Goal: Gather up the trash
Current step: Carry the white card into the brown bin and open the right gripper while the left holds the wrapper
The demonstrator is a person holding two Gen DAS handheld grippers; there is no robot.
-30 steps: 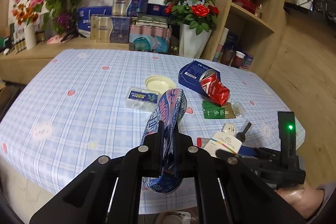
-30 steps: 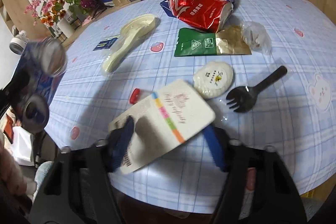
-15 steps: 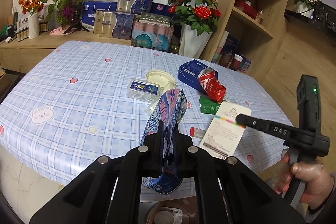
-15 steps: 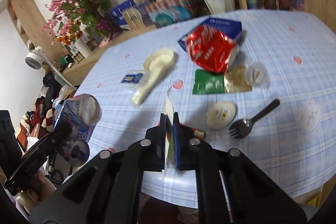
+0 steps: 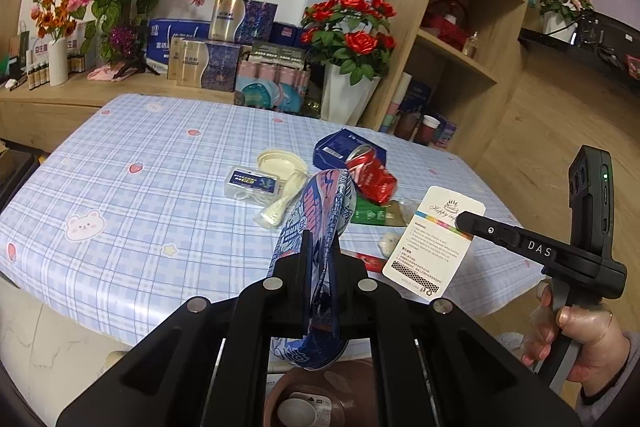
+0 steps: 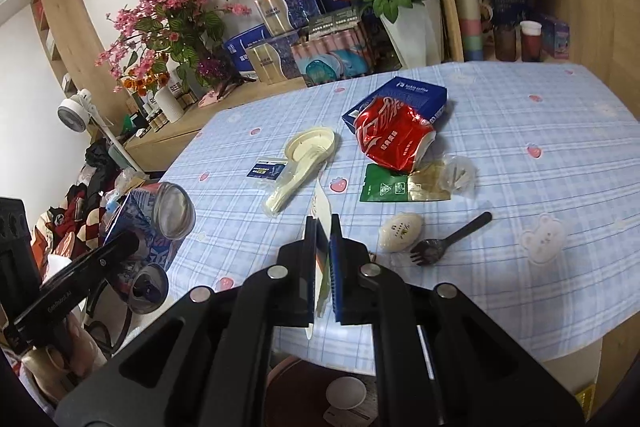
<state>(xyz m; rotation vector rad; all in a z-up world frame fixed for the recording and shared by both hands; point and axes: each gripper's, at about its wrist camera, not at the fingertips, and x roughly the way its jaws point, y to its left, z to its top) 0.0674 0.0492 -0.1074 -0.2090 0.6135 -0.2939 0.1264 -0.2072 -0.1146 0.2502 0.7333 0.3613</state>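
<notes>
Now you hold both pieces of trash clear of the table (image 5: 120,195): your left gripper (image 5: 320,259) is clamped on the crushed blue can (image 5: 316,211), your right gripper (image 6: 323,227) on the white card (image 5: 434,239) — both low in frame above the brown bin (image 6: 296,383), likely ready to drop. Only the left view shows the card's printed face — the right view sees it edge-on but reveals the black fork (image 6: 448,241).

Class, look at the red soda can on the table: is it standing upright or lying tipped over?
Tipped over: the crushed red can lies on its side, leaning on the blue box.
</notes>
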